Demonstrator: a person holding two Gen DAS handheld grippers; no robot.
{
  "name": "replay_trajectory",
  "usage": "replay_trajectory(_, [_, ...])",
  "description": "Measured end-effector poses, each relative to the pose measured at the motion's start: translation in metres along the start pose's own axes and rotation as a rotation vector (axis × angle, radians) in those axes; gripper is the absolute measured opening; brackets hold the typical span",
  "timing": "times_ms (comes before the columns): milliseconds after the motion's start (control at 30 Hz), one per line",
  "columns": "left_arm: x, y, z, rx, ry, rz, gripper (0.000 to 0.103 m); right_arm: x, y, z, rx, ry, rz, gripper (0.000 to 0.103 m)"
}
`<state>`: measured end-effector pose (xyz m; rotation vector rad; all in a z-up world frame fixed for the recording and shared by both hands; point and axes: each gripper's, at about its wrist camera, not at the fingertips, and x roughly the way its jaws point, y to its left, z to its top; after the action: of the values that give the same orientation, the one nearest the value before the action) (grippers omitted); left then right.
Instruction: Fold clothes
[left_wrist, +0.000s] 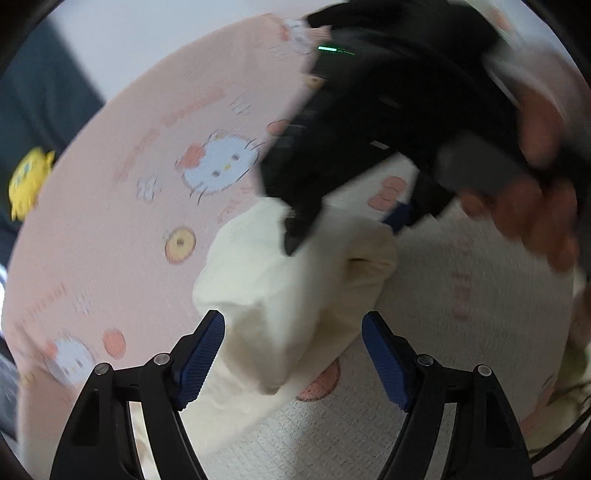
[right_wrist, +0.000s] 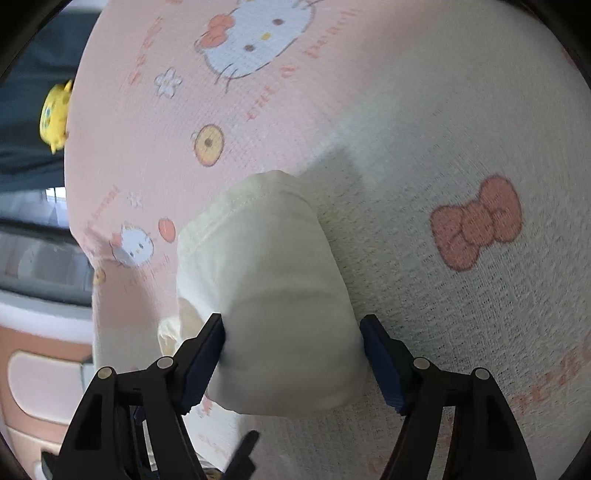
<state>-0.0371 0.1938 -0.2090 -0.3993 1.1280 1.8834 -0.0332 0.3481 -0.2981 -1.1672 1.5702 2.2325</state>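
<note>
Both grippers (left_wrist: 293, 358) (right_wrist: 291, 356) open, cream garment (right_wrist: 266, 295) btwn.

Looks like somebody's home, most likely a bedroom or a kid's room. The work surface is soft and covered with a pink and cream blanket (right_wrist: 424, 122) printed with cartoon cats, bows and little flowers — not lab or shop gear. At the far left edge a yellow plush toy (right_wrist: 55, 114) sits against something dark blue. Lower left, past the blanket's edge, there's pale furniture with rounded pink panels (right_wrist: 37, 376) — blurry, so can't say exactly what it is.
</note>
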Motion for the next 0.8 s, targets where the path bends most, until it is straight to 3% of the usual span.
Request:
replay_trajectory(167, [0.008, -0.016, 0.001, 0.034, 0.002, 0.032, 0.076, -0.008, 0.005, 0.002, -0.010, 0.021, 0.022, 0.073])
replay_trajectory(467, [0.028, -0.010, 0.001, -0.017, 0.048, 0.122, 0.078, -0.014, 0.020, 0.004, -0.076, 0.013, 0.090, 0.073])
replay_trajectory(667, [0.034, 0.000, 0.008, -0.088, 0.065, 0.120, 0.079, -0.010, 0.017, 0.007, -0.051, 0.011, 0.115, 0.073])
replay_trajectory(800, [0.039, -0.006, 0.010, -0.019, 0.049, 0.158, 0.086, -0.011, 0.014, 0.006, -0.047, 0.020, 0.113, 0.072])
